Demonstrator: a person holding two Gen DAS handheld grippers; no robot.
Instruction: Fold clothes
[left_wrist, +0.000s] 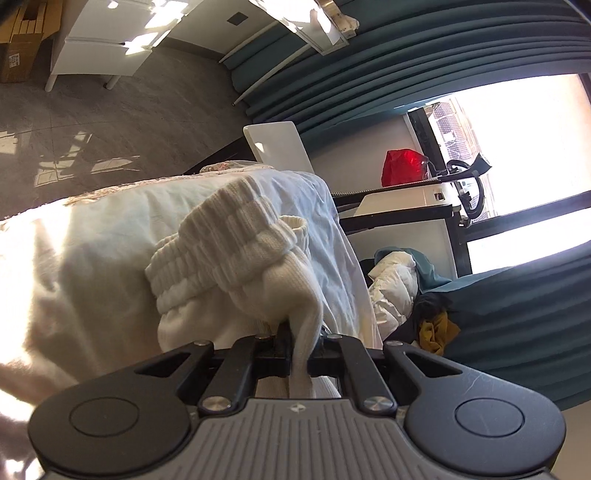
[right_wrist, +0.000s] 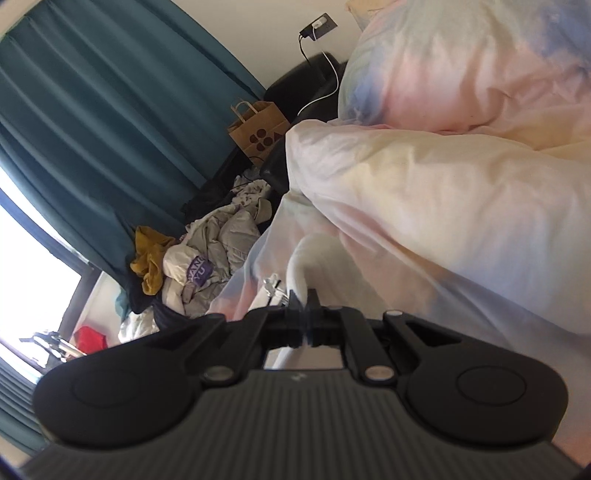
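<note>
A white knitted garment (left_wrist: 236, 243) with a ribbed band lies bunched on the bed. My left gripper (left_wrist: 301, 343) is shut on a fold of it, and the cloth runs back between the jaws. In the right wrist view my right gripper (right_wrist: 303, 306) is shut on a white strip of the same kind of cloth (right_wrist: 301, 258), which rises from the jaws toward the bedding. How the two held parts join is hidden.
The bed has a pale sheet (left_wrist: 92, 240) and a pastel duvet (right_wrist: 424, 192) with a pillow (right_wrist: 461, 62). A pile of clothes (right_wrist: 207, 254) lies beside the bed by teal curtains (right_wrist: 92, 110). A paper bag (right_wrist: 258, 129), a white chair (left_wrist: 277, 146) and a red bag (left_wrist: 402, 166) stand around.
</note>
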